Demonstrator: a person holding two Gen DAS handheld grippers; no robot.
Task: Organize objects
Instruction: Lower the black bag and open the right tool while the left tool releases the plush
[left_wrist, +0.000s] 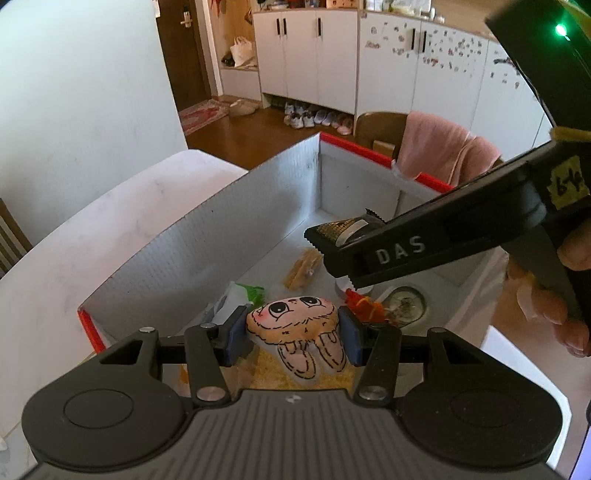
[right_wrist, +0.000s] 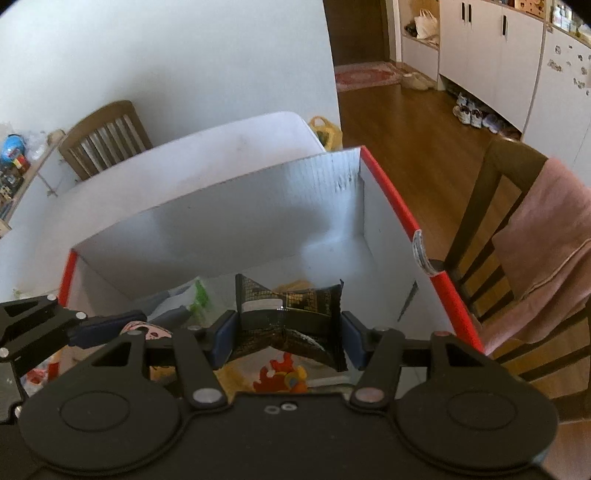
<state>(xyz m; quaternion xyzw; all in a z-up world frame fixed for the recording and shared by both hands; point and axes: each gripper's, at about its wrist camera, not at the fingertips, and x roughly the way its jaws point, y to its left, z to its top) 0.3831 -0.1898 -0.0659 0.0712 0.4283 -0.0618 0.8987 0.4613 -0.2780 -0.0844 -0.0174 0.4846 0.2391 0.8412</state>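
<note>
While both tools hang over the box, each view shows this:

Left wrist, left tool (left_wrist: 292, 334): clamped on the cartoon-face plush (left_wrist: 295, 328), pinched between both blue pads and held above the box floor.
Left wrist, right tool (left_wrist: 334, 258): comes in from the right, above and beyond the plush, its fingers gripping a black-and-gold packet (left_wrist: 349, 227).
Left wrist, box (left_wrist: 207, 236): open, white-walled, red-edged, sitting on the white counter (left_wrist: 92, 229); an orange toy (left_wrist: 365, 306) lies on its floor just right of the plush.

Right wrist, right tool (right_wrist: 288, 332): closed on the packet (right_wrist: 291, 321), which spans the gap between the pads.
Right wrist, packet position: over the box (right_wrist: 236, 218) interior, with the orange toy (right_wrist: 280, 376) lower in the frame.
Right wrist, left tool (right_wrist: 107, 328): at the left edge, holding the plush (right_wrist: 151, 332).
</note>
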